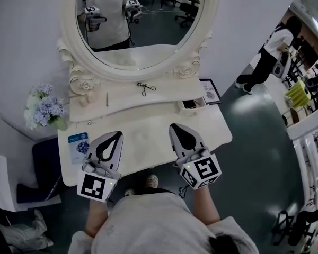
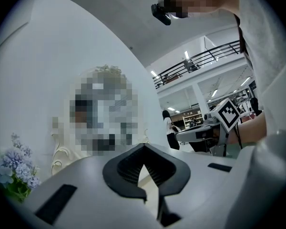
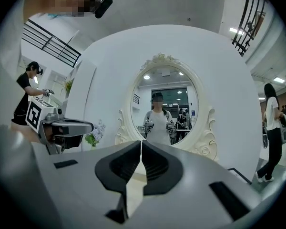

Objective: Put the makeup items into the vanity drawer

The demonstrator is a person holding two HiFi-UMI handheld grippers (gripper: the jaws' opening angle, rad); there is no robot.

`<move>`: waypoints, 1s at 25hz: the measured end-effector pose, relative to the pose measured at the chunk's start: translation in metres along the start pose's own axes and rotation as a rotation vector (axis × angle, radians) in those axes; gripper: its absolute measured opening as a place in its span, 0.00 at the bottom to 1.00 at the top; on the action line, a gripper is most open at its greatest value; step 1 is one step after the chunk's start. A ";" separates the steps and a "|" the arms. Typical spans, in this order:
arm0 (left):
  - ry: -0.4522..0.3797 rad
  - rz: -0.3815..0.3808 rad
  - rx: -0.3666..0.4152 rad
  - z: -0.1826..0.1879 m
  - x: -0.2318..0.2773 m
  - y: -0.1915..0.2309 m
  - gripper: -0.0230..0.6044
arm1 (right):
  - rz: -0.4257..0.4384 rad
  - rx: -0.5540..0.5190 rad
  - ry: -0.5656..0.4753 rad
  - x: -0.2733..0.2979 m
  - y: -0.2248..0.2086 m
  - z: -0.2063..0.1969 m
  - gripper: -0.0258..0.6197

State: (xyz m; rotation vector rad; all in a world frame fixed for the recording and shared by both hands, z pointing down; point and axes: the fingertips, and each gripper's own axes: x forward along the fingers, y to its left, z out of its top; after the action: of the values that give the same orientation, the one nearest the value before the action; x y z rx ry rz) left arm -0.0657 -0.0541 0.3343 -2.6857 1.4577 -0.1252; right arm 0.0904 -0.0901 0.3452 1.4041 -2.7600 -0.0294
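1. Below the mirror (image 1: 140, 20), on the raised shelf of the vanity (image 1: 146, 121), lay an eyelash curler (image 1: 146, 88). A thin pencil-like stick (image 1: 106, 99) lay under the mirror's left edge, and a small drawer (image 1: 193, 105) stood open under its right edge.
2. Farther out from the mirror, over the tabletop, the left gripper (image 1: 115, 137) and right gripper (image 1: 177, 129) each had jaws pressed together on nothing.
3. Reaching in that way would probably shove the curler along the shelf rather than catch it.
4. The flat-lying stick could roll from a shallow pinch, and the narrow drawer left little room for a careless drop.
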 end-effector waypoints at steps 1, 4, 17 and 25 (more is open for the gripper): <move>-0.002 -0.001 0.001 0.000 -0.001 0.000 0.05 | 0.001 -0.003 -0.005 -0.001 0.003 0.001 0.08; -0.005 -0.006 0.006 0.001 -0.005 -0.001 0.05 | 0.006 -0.007 -0.027 -0.005 0.009 0.004 0.08; -0.009 -0.024 0.012 0.002 -0.015 -0.003 0.05 | 0.013 0.014 -0.064 -0.016 0.027 0.009 0.08; -0.013 -0.022 0.011 0.001 -0.019 0.002 0.05 | 0.002 0.027 -0.076 -0.013 0.030 0.009 0.08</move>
State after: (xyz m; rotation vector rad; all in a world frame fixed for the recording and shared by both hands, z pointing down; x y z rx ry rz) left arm -0.0772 -0.0394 0.3328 -2.6894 1.4195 -0.1174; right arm 0.0737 -0.0617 0.3369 1.4360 -2.8332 -0.0473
